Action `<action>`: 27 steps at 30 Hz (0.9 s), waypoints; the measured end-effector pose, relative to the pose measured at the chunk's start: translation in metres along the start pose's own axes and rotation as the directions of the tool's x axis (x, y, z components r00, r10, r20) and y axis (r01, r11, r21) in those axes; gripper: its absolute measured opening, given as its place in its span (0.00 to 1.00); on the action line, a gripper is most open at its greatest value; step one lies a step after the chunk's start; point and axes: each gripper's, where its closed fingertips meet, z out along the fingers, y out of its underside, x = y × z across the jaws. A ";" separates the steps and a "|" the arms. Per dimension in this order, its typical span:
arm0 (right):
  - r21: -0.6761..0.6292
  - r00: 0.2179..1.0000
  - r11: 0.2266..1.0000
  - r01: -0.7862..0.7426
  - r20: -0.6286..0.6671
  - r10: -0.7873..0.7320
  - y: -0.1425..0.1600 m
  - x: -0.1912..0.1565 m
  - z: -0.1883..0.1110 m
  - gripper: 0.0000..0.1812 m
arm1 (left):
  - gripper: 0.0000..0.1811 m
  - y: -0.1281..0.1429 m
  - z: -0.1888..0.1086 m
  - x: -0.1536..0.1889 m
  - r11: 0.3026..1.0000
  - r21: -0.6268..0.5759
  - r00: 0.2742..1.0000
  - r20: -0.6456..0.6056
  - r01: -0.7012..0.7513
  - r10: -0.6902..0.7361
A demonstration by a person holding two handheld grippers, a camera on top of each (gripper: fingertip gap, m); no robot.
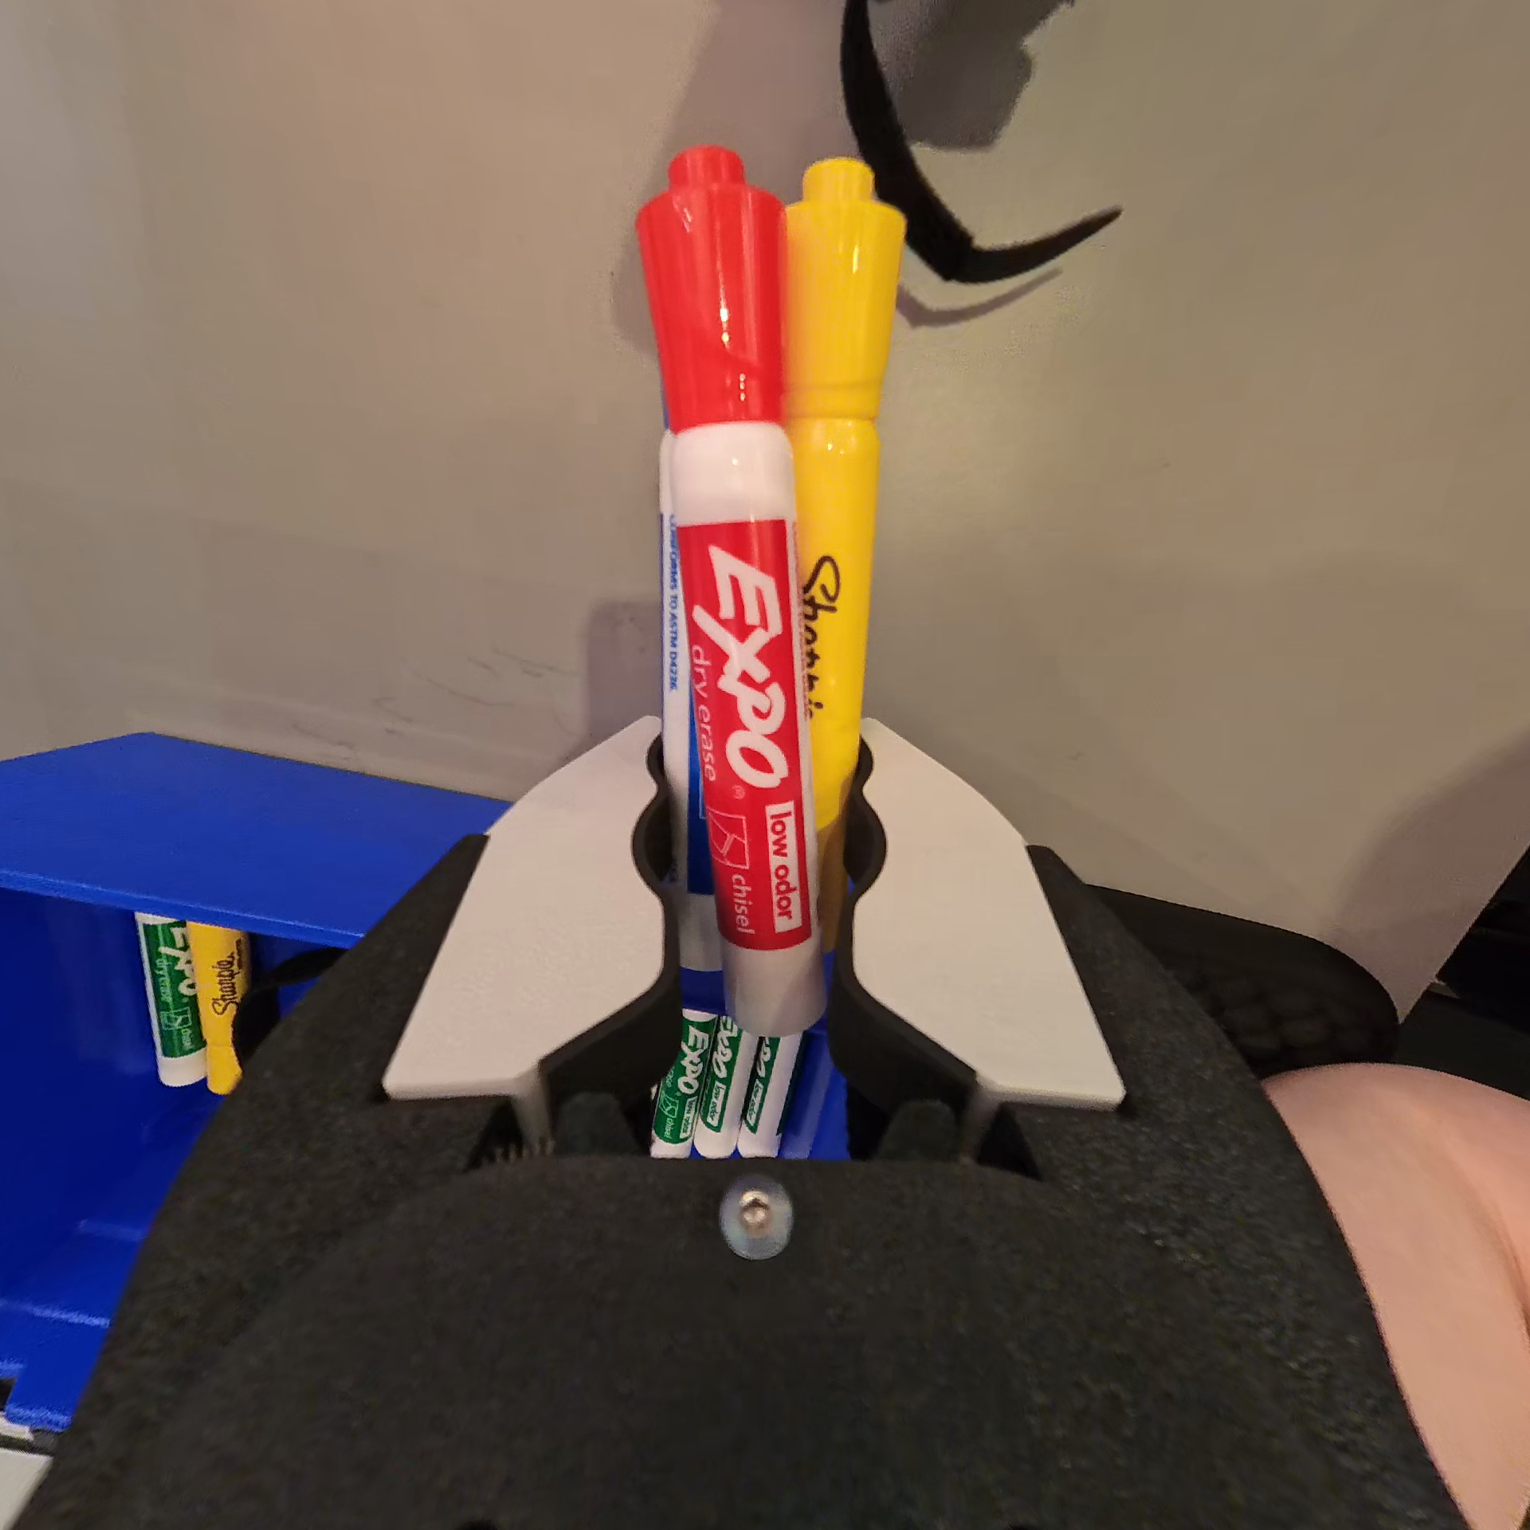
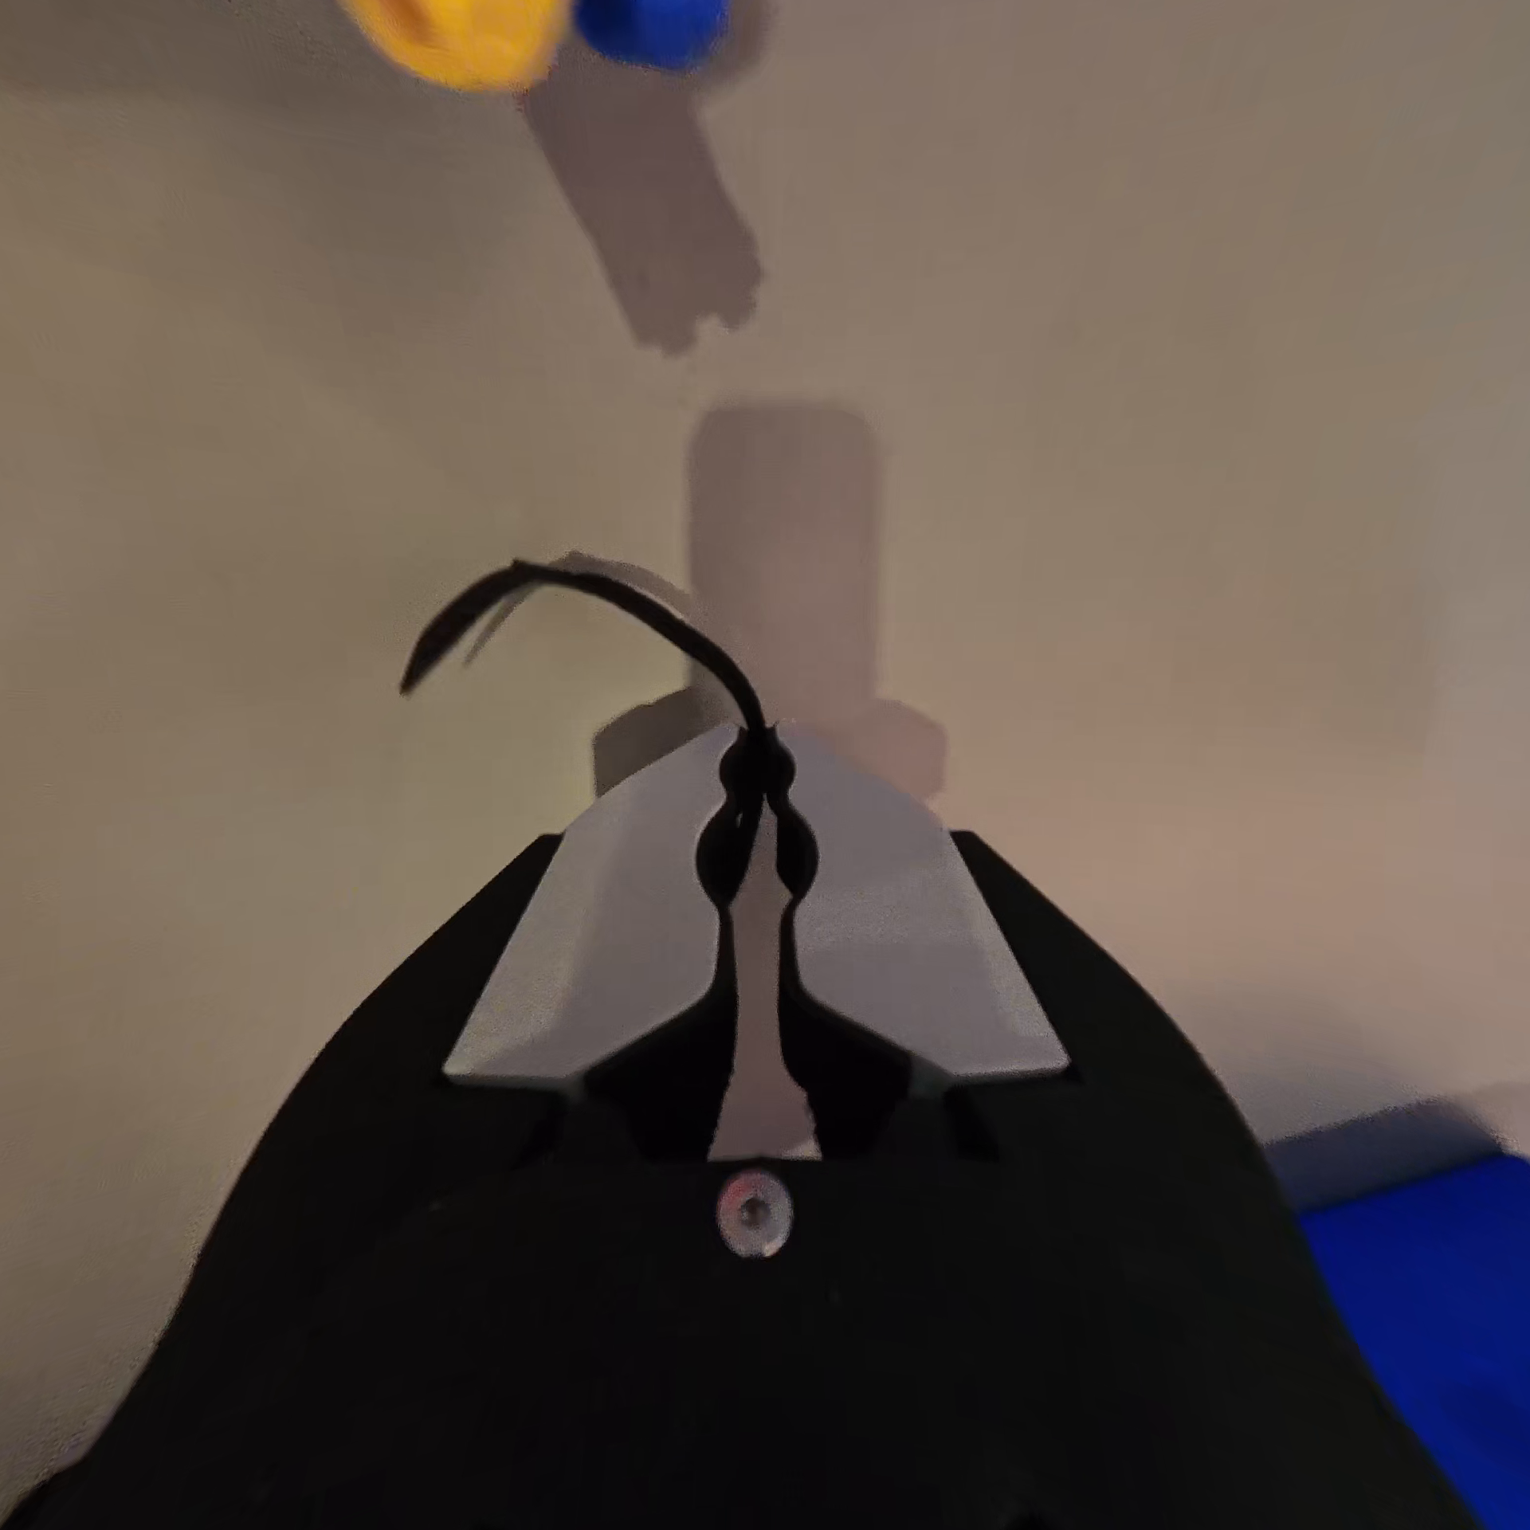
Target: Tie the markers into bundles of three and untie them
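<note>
My left gripper [image 1: 757,795] is shut on a bundle of three markers held upright: a red-capped marker [image 1: 733,579] in front, a yellow marker [image 1: 840,497] on the right, and a blue-labelled one [image 1: 672,662] mostly hidden behind. No tie shows around them. A black strap [image 1: 919,190] hangs in the air above and right of the caps. My right gripper [image 2: 757,745] is shut on that black strap [image 2: 579,596], which curls up and to the left. The yellow cap [image 2: 464,37] and blue cap [image 2: 654,29] show blurred at the top of the right wrist view.
A blue bin [image 1: 207,828] at the lower left holds more markers: a green and a yellow one [image 1: 194,1002] standing, and three green ones [image 1: 720,1084] seen between my fingers. A beige wall [image 1: 331,414] is behind. A blue surface [image 2: 1424,1300] shows at lower right. There is about 15 cm between the tips of the two grippers.
</note>
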 end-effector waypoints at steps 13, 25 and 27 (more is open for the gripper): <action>0.596 0.755 0.470 0.651 -0.448 -0.478 -0.103 -0.038 -0.137 0.02 | 0.21 -0.020 0.009 0.024 0.991 0.040 0.987 -0.091 -0.126 0.130; 0.562 0.622 0.327 0.760 -0.481 -0.618 -0.129 -0.051 -0.123 0.02 | 0.21 -0.047 -0.007 0.065 0.930 0.208 0.925 -0.167 -0.304 0.340; 0.549 0.602 0.317 0.773 -0.476 -0.642 -0.131 -0.054 -0.123 0.02 | 0.21 -0.051 -0.013 0.072 0.914 0.243 0.913 -0.171 -0.326 0.371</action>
